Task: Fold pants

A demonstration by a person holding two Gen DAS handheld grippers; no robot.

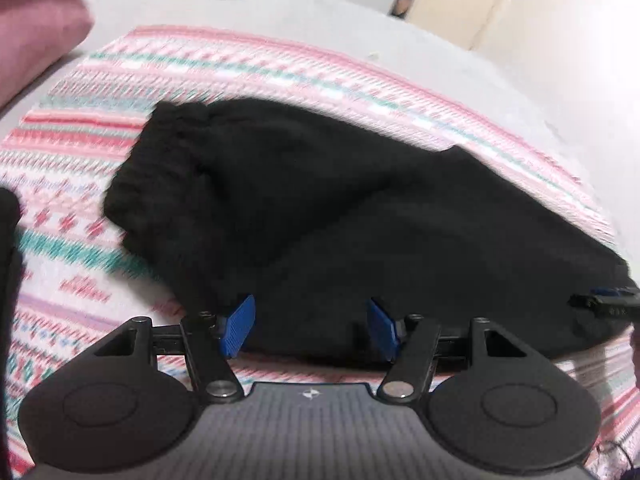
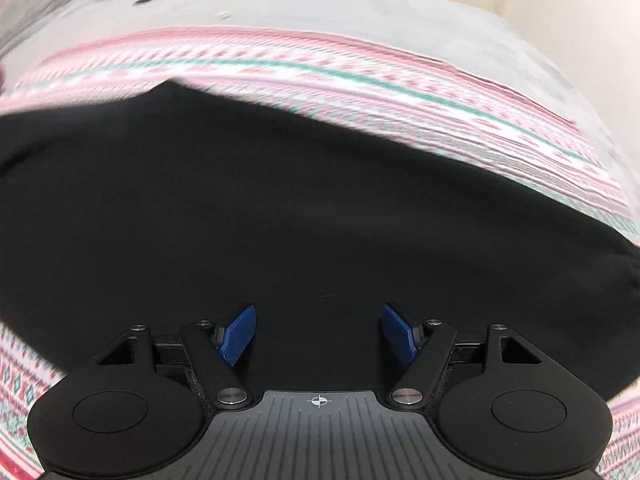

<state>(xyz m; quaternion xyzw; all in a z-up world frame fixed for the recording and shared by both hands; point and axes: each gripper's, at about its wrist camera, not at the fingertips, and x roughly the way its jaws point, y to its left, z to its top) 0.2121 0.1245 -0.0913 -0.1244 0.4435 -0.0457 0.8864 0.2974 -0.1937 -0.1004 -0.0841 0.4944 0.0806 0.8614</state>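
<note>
Black pants [image 1: 320, 216] lie on a pink, white and teal patterned cloth [image 1: 80, 168], with the gathered elastic waistband [image 1: 160, 168] at the left. My left gripper [image 1: 312, 328] is open and empty, its blue pads [image 1: 240, 326] over the near edge of the pants. In the right wrist view the pants [image 2: 300, 208] fill the middle of the frame over the same cloth [image 2: 360, 80]. My right gripper [image 2: 318, 334] is open and empty just above the black fabric. The right gripper's tip [image 1: 604, 300] shows at the right edge of the left wrist view.
The patterned cloth lies on a grey surface [image 1: 280, 12]. A pink cushion [image 1: 36, 28] sits at the far left. A cream wall or cabinet [image 1: 540, 4] stands beyond the far right edge. Both views are motion-blurred.
</note>
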